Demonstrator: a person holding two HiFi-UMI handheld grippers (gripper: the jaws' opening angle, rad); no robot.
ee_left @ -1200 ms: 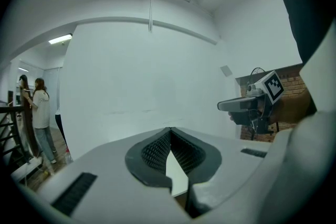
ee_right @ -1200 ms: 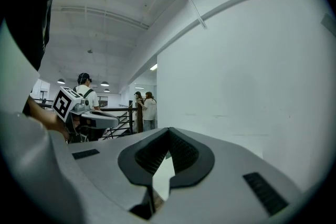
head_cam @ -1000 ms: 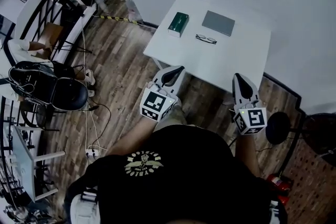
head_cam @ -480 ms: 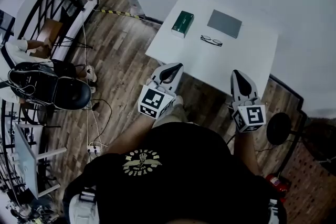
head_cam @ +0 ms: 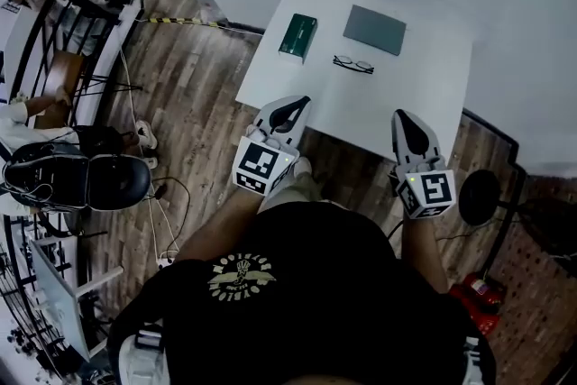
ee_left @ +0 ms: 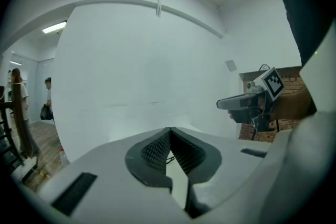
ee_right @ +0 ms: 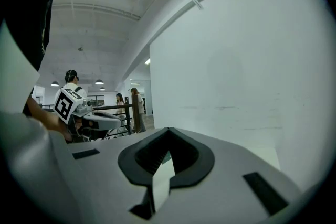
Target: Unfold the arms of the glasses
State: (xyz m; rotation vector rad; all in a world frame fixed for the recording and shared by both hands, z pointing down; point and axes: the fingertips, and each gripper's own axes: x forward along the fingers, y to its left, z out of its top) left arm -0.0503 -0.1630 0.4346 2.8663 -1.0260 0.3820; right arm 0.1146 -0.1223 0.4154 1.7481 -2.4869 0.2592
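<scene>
While the thin-rimmed glasses [head_cam: 353, 64] lie on the smooth white table [head_cam: 424, 95] near a flat grey slab [head_cam: 374, 29] and a green box [head_cam: 297, 35], head view puts the left hand-held gripper [head_cam: 300, 103] and right hand-held gripper [head_cam: 403, 116] well apart from them; left gripper view shows ribbed dark pads [ee_left: 152, 150] closed tip to tip, right gripper view likewise, both empty.
</scene>
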